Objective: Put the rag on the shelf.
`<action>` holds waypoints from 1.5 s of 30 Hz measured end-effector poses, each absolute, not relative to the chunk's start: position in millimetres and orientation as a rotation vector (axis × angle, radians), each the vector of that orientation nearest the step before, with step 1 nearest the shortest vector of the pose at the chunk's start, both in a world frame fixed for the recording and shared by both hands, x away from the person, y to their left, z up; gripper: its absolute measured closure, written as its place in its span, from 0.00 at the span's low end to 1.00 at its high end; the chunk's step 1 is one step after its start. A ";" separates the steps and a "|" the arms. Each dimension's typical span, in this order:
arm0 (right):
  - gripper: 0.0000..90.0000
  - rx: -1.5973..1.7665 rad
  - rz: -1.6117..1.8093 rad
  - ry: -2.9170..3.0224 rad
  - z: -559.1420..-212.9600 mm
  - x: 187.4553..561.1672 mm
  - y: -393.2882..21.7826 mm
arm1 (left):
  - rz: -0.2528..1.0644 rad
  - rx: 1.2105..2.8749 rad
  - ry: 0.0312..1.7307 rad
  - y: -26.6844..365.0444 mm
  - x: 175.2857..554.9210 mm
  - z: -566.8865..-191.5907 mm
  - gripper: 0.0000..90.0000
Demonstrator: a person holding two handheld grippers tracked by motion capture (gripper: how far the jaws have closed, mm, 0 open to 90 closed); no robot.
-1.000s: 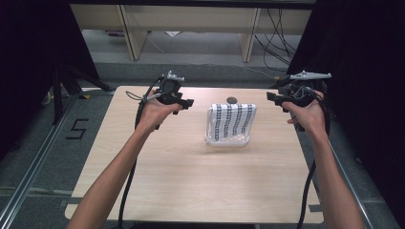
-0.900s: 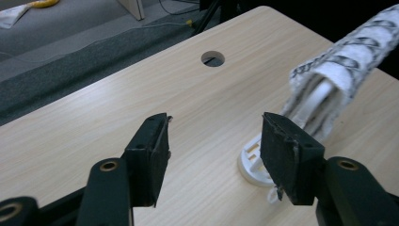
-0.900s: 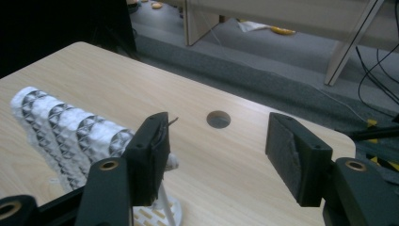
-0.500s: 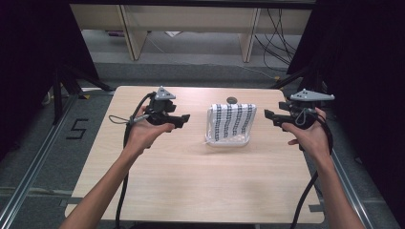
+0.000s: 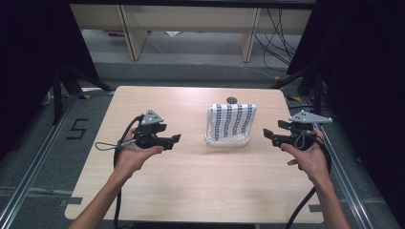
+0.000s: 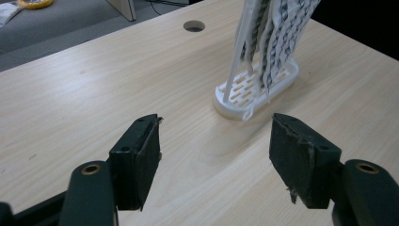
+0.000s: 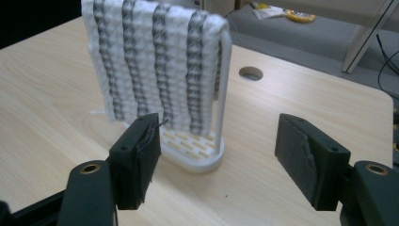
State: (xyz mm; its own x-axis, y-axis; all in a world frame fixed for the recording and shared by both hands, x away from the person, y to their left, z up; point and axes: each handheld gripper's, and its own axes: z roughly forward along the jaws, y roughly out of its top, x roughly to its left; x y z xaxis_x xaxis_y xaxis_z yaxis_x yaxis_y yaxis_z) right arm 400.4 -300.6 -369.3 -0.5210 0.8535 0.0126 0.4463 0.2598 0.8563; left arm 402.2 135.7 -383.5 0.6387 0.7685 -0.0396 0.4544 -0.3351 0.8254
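On the wooden table (image 5: 191,181), just in front of its round cable hole (image 5: 232,100), we see a white slotted rack (image 5: 228,140) standing upright with a white-and-grey striped cloth (image 5: 230,119) draped over its frame. To the left of the rack we hold the left gripper (image 5: 175,139), well apart from it, jaws pointing toward it. To the right of the rack we hold the right gripper (image 5: 267,135), nearer to it, also aimed at it. Both pairs of jaws have just been opening and stand released, nothing between them.
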 end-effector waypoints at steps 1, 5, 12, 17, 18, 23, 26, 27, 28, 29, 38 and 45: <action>0.36 1.173 1.182 2.090 -371.9 399.1 -300.1 | 0.454 1.990 0.958 137.5 400.6 -386.2 0.37; 0.36 1.154 1.177 2.108 -382.0 394.6 -296.9 | 0.464 1.992 0.958 144.9 394.7 -394.4 0.37; 0.36 1.161 1.170 2.127 -395.2 385.1 -288.0 | 0.481 1.990 0.977 155.5 381.5 -407.4 0.36; 0.36 1.139 1.169 2.160 -402.7 379.2 -284.1 | 0.504 2.000 0.980 160.4 373.8 -416.4 0.36; 0.36 1.133 1.172 2.156 -405.5 377.5 -282.8 | 0.501 1.992 0.987 160.1 372.3 -417.4 0.36; 0.36 1.152 1.170 2.193 -417.0 367.0 -276.6 | 0.516 2.006 0.972 162.1 362.1 -425.4 0.34; 0.36 1.134 1.160 2.212 -425.1 360.4 -274.0 | 0.514 2.017 0.975 163.9 354.7 -433.7 0.33; 0.36 1.151 1.170 2.213 -428.7 357.2 -272.3 | 0.512 2.029 0.965 165.0 353.6 -435.8 0.33; 0.35 1.161 1.169 2.219 -430.4 355.4 -271.4 | 0.512 2.035 0.967 165.7 351.4 -438.6 0.33; 0.35 1.160 1.170 2.228 -433.0 353.8 -270.9 | 0.509 2.036 0.977 166.2 348.5 -441.4 0.32; 0.34 1.128 1.152 2.261 -445.3 342.3 -264.2 | 0.500 2.028 0.971 171.6 335.3 -453.2 0.30; 0.32 1.103 1.155 2.263 -450.4 333.0 -260.5 | 0.492 2.034 0.973 176.9 326.9 -459.0 0.30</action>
